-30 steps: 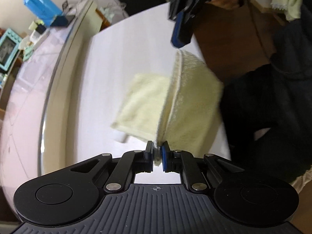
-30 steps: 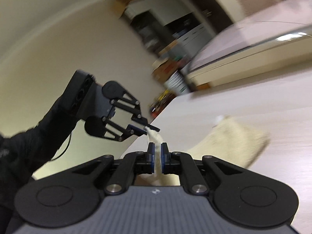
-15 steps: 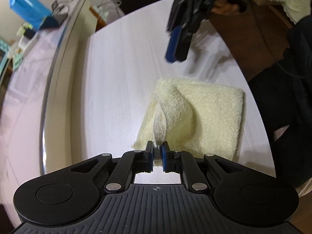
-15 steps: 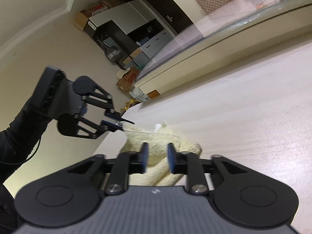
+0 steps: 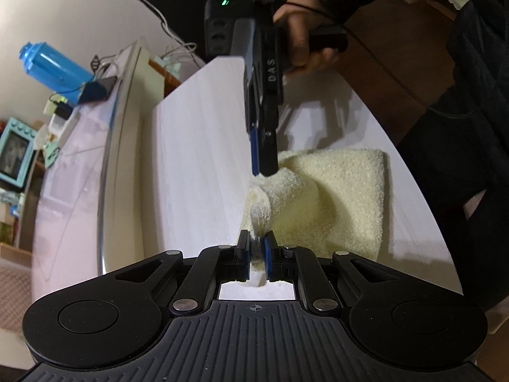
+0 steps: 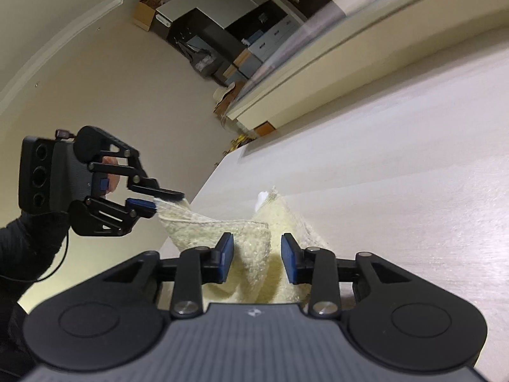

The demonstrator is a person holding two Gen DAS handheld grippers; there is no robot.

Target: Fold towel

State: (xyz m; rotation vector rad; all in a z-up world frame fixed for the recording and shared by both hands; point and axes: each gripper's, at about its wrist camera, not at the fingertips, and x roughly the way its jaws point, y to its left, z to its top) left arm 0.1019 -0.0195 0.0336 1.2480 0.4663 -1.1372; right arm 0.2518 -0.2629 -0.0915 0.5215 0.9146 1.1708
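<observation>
Left wrist view, nearest first: left gripper [image 5: 257, 256] is keeping its pads clamped on a pinch of the towel [image 5: 343, 197], same corner as a second ago, fabric bunching up between the blue pads.

Just beyond, the towel is now lying doubled on the white table [image 5: 197, 159], near its right edge; a second back it was hanging stretched between both tools.

Right gripper [image 5: 262, 168] is hovering over the far fold, fingertips just above the cloth. In its own view the fingers [image 6: 225, 256] are standing apart with towel [image 6: 254, 248] loose between them, not pressed. It has let its corner go since a second ago.

Reading: the fold has been laid over, and one side is released. The left corner is still lifted, so the layer isn't lying flat yet. Likely left: release that corner and smooth.

Farther off: blue bottle [image 5: 52, 67] on the neighbouring counter.
</observation>
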